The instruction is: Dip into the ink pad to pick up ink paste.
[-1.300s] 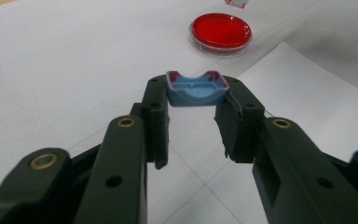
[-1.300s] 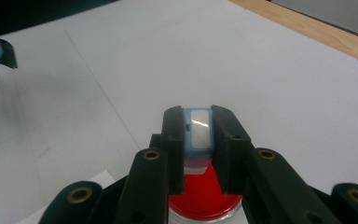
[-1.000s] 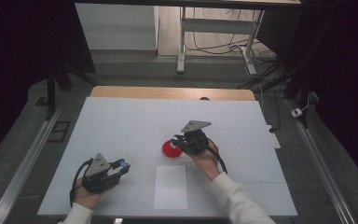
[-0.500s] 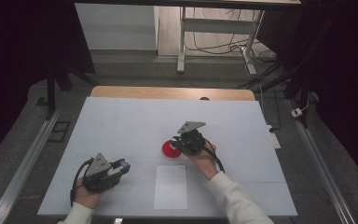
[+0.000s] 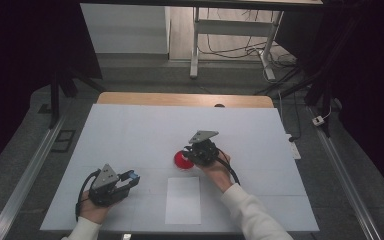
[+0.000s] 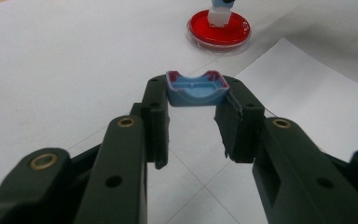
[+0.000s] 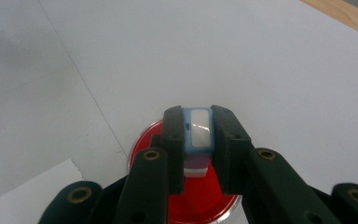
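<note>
Unmoved: dish (image 5: 182,160) beside paper (image 5: 183,199)

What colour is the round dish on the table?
Red, the round dish with a clear rim; it shows best in the left gripper view.

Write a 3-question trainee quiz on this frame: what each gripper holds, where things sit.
1. True or false: the left gripper is shut on a blue cap with red-stained edges.
2. What does the right gripper hold over the red dish?
A. a pale blue stamp with a white pad
B. a brush
C. nothing
3. Fill in: the white paper sheet lies on the table, on the side of the dish ____ to the person.

Key
1. True; both pads press on the cap's ends.
2. A; the stamp is clamped upright, its lower end at the red surface.
3. Nearer.
</note>
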A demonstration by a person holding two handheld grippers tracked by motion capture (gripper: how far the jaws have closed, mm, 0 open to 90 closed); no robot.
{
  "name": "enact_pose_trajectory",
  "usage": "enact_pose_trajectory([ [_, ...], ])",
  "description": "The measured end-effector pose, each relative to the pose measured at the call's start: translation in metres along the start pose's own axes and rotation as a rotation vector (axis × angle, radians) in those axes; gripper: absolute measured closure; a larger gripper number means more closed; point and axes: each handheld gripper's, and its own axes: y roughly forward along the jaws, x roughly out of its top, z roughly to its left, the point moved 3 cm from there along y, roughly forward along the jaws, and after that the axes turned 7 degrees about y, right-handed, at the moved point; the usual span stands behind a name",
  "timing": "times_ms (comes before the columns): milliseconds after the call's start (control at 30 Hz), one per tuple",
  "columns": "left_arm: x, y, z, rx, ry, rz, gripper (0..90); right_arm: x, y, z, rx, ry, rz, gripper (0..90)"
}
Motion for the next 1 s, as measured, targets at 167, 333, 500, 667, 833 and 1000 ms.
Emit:
enact_pose_trajectory([
  [167,-0.0002,0.0007,-0.0006,-0.001,0.001,0.002,64.6,-0.0003,0.0001,0.0002,-0.008,-0.014,0.006,74.8],
  [333,-0.0002,0.0009,-0.0008,0.000,0.002,0.004,64.6,-0.0019,0.0024,-0.0005,0.000,-0.008,0.013,74.8],
  [500,-0.0002,0.0010,-0.0007,0.001,0.002,0.005,64.6,-0.0028,0.0037,0.0009,-0.006,-0.015,0.011,75.1],
  [667,-0.0003,0.0010,-0.0012,0.001,0.002,0.006,64.7,-0.0028,0.0042,0.0032,-0.021,-0.036,0.012,75.1],
  [833,-0.0003,0.0012,-0.0013,0.001,0.002,0.007,64.7,-0.0033,0.0036,0.0024,-0.021,-0.037,0.016,75.1],
  [1000,-0.0003,0.0007,-0.0009,0.001,0.002,0.004,64.6,-0.0031,0.0030,0.0024,-0.016,-0.026,0.010,75.0],
])
